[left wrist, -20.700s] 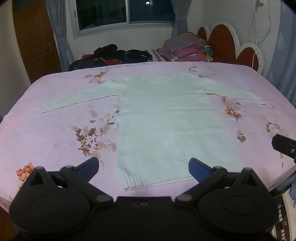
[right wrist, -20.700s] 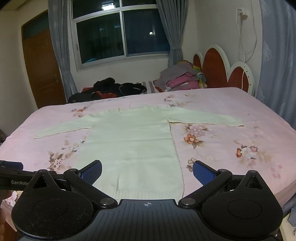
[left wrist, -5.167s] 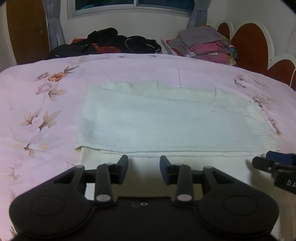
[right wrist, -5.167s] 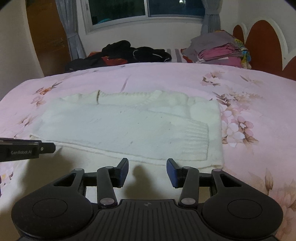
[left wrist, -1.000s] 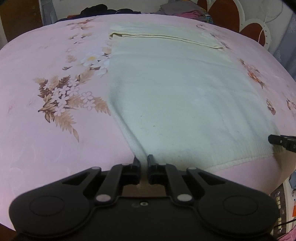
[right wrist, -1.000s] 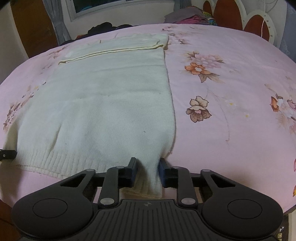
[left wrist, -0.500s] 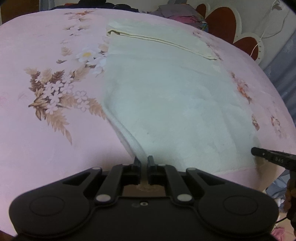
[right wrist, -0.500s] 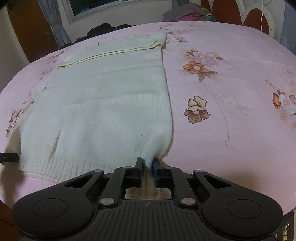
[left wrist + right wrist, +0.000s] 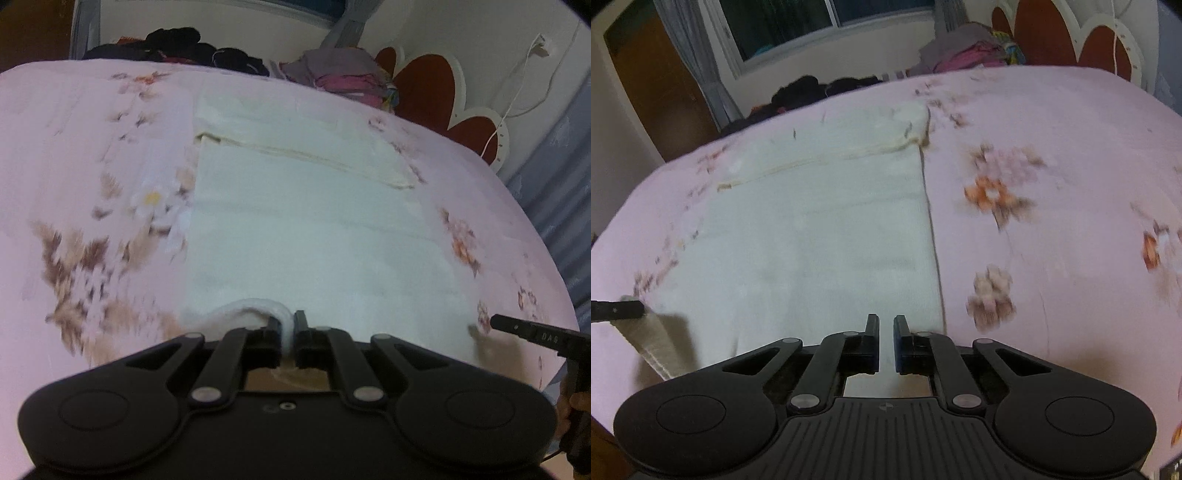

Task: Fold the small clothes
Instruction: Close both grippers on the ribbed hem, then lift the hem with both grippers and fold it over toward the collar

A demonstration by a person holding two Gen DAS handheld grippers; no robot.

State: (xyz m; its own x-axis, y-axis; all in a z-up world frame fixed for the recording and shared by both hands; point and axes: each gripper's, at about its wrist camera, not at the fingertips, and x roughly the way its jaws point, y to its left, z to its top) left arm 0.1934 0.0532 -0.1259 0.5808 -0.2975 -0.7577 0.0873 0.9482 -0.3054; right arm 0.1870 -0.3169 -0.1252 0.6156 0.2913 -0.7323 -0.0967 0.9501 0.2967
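Note:
A cream knit sweater (image 9: 303,229) lies on the pink floral bed, its sleeves folded across the chest at the far end. My left gripper (image 9: 287,328) is shut on the sweater's near left hem corner and lifts it off the bed. My right gripper (image 9: 885,328) is shut on the near right hem corner of the sweater (image 9: 812,236). Each view shows the other gripper's tip at the frame edge, the right gripper (image 9: 532,332) in the left wrist view, and the left gripper (image 9: 617,310) with the ribbed hem hanging from it in the right wrist view.
The pink floral bedspread (image 9: 1052,155) covers the bed. Dark clothes (image 9: 177,44) and a stack of folded clothes (image 9: 340,74) lie at the far edge. A red and white headboard (image 9: 443,92) stands at the right. A window and a brown door (image 9: 661,88) are behind.
Both grippers have lifted the hem corners up off the bed and moved forward over the sweater. The views now look further up the bed.

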